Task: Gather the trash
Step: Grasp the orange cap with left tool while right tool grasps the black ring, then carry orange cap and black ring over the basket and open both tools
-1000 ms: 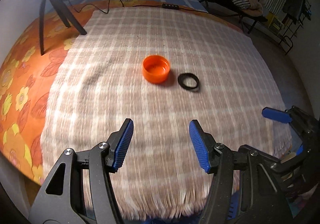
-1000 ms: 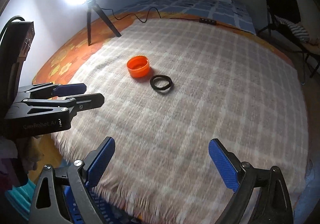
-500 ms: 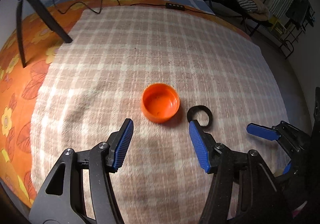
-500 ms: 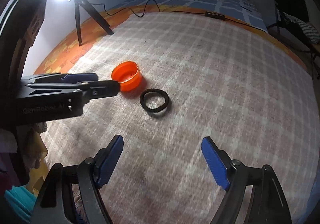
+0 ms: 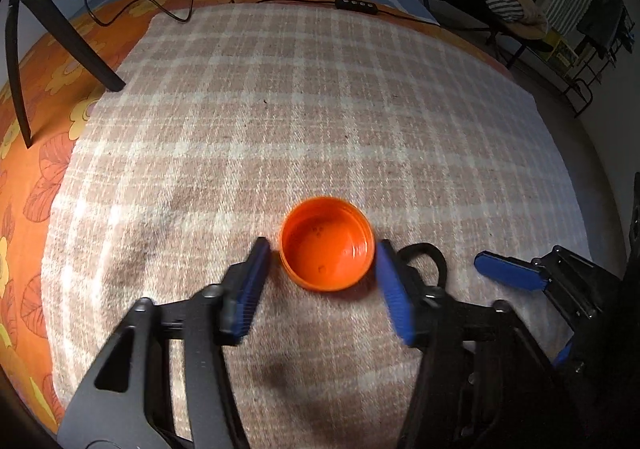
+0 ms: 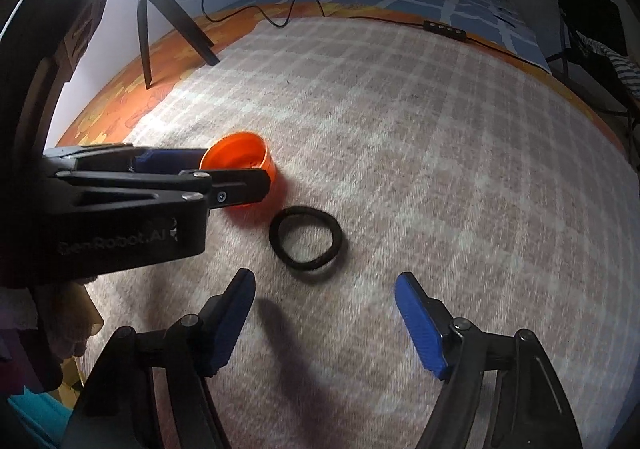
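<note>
Left tool (image 5: 320, 261) is hanging spread, straddling the orange cap (image 5: 327, 243) on the blanket (image 5: 320, 109); ring (image 6: 306, 240) lying beside. Right tool (image 6: 324, 313) spread too. Best closing squarely across the cap's walls.

From my left wrist camera the black ring (image 5: 430, 255) is mostly hidden behind my left gripper's (image 5: 320, 273) right finger, whose blue pad smears with motion blur. From the right wrist camera, that gripper covers the near side of the orange cap (image 6: 242, 161). I can't tell whether its fingers (image 6: 240, 183) touch the cap.
</note>
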A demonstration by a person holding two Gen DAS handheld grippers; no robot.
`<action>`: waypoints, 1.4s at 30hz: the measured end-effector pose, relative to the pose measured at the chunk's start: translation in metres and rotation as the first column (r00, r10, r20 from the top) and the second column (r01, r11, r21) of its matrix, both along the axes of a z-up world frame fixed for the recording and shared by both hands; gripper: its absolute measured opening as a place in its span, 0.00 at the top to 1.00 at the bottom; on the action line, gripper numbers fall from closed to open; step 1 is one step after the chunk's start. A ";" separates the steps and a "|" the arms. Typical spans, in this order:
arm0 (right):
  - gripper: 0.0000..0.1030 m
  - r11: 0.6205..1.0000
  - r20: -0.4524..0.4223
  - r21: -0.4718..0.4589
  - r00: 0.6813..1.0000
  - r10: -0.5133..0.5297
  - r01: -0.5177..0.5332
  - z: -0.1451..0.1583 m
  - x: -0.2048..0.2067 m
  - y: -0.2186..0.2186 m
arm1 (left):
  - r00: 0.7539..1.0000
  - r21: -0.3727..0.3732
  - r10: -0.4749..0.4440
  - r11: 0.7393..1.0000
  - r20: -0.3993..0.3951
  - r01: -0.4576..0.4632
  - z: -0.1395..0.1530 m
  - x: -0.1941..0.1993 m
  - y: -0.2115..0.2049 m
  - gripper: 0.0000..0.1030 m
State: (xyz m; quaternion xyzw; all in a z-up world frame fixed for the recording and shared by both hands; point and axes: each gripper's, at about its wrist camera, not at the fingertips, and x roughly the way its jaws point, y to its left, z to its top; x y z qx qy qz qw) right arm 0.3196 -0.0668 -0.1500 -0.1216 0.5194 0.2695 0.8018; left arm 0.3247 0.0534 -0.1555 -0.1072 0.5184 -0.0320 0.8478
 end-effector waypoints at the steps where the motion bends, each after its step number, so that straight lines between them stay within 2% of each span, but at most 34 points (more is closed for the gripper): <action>1: 0.27 1.000 0.001 0.000 1.000 0.001 -0.001 0.000 0.001 0.001 | 1.000 -0.002 0.000 1.000 0.003 0.000 -0.001 0.002 0.001 0.51; 6: 0.29 1.000 0.018 -0.006 1.000 0.004 -0.004 -0.001 0.008 0.008 | 1.000 0.008 0.004 1.000 0.022 -0.004 -0.003 0.018 0.007 0.51; 9: 0.40 1.000 0.032 -0.017 0.999 0.005 -0.004 -0.002 0.011 0.012 | 0.999 0.002 0.017 1.000 0.027 -0.017 -0.003 0.023 0.016 0.52; 10: 0.46 1.000 0.036 -0.022 0.999 0.008 -0.007 -0.001 0.011 0.013 | 0.999 0.003 0.019 1.000 0.029 -0.019 -0.004 0.024 0.021 0.52; 13: 0.71 1.000 0.039 -0.015 0.999 0.017 -0.016 0.000 0.013 0.015 | 0.999 0.018 0.031 0.999 0.037 -0.031 -0.005 0.023 0.034 0.52; 17: 0.89 1.000 0.036 -0.002 0.999 0.019 -0.019 0.001 0.012 0.015 | 0.998 0.020 0.044 0.999 0.044 -0.044 -0.005 0.020 0.045 0.52; 26: 0.93 0.999 0.063 0.035 0.998 -0.013 0.011 0.020 0.001 0.004 | 0.997 0.034 0.038 0.999 0.066 -0.040 0.006 -0.009 0.046 0.52; 31: 0.93 0.998 0.081 0.053 0.997 -0.018 0.014 0.039 -0.010 -0.003 | 0.996 0.040 0.030 0.999 0.087 -0.034 0.023 -0.031 0.033 0.52; 42: 0.93 0.997 0.103 0.074 0.995 0.012 -0.020 0.072 -0.073 -0.022 | 0.993 0.033 0.001 0.999 0.120 -0.005 0.059 -0.105 0.012 0.52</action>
